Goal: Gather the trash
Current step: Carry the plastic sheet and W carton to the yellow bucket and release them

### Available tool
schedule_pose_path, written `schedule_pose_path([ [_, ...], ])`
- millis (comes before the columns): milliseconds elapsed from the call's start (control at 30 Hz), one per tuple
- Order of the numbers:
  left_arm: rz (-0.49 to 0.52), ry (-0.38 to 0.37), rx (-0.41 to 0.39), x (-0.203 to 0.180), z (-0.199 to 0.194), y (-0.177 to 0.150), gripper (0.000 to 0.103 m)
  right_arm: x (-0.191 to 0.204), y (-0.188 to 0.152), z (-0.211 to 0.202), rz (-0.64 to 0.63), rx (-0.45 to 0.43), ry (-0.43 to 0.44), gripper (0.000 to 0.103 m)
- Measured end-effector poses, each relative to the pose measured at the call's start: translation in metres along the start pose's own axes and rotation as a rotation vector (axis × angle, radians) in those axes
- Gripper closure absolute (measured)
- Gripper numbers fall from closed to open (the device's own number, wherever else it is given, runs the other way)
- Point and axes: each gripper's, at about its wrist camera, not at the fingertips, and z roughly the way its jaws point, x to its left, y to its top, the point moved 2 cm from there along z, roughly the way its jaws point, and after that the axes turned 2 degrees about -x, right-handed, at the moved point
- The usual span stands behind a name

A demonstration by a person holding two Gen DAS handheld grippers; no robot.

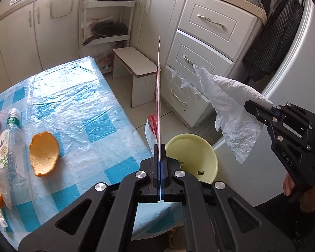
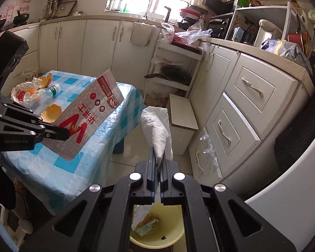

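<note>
My left gripper [image 1: 160, 147] is shut on a flat red-and-white paper bag [image 1: 158, 88], seen edge-on here and face-on in the right wrist view [image 2: 90, 115]. My right gripper [image 2: 157, 157] is shut on a crumpled white paper towel [image 2: 157, 130], which also shows in the left wrist view [image 1: 226, 109]. Both are held in the air above a pale yellow basin [image 1: 199, 147] on the floor beside the table; it holds a small wrapper [image 2: 147, 224]. Orange peel [image 1: 44, 153], a clear plastic bottle [image 1: 10, 145] and tissue scraps lie on the blue checked table [image 1: 84, 115].
A small white stool [image 1: 136, 69] stands beyond the table. White drawers [image 1: 199, 63] and cabinets line the wall, with a corner shelf holding a pan [image 1: 109, 29]. A white fridge [image 1: 294, 63] with a dark striped apron is at the right.
</note>
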Motion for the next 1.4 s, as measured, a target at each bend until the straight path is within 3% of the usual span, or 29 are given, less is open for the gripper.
schedule_pose_path([
  [333, 0.02, -0.056, 0.053, -0.031, 0.029, -0.005, 0.102, -0.022, -0.031, 0.017, 0.013, 0.106, -0.011, 0.099],
  [1000, 0.014, -0.106, 0.105, -0.065, 0.064, -0.017, 0.102, -0.037, -0.064, 0.044, 0.047, 0.221, 0.005, 0.099],
  [1333, -0.053, -0.055, 0.194, -0.091, 0.112, -0.031, 0.102, -0.047, -0.101, 0.104, 0.2, 0.419, 0.103, 0.099],
  [1400, -0.066, -0.041, 0.217, -0.098, 0.123, -0.036, 0.102, -0.048, -0.105, 0.111, 0.209, 0.448, 0.093, 0.094],
])
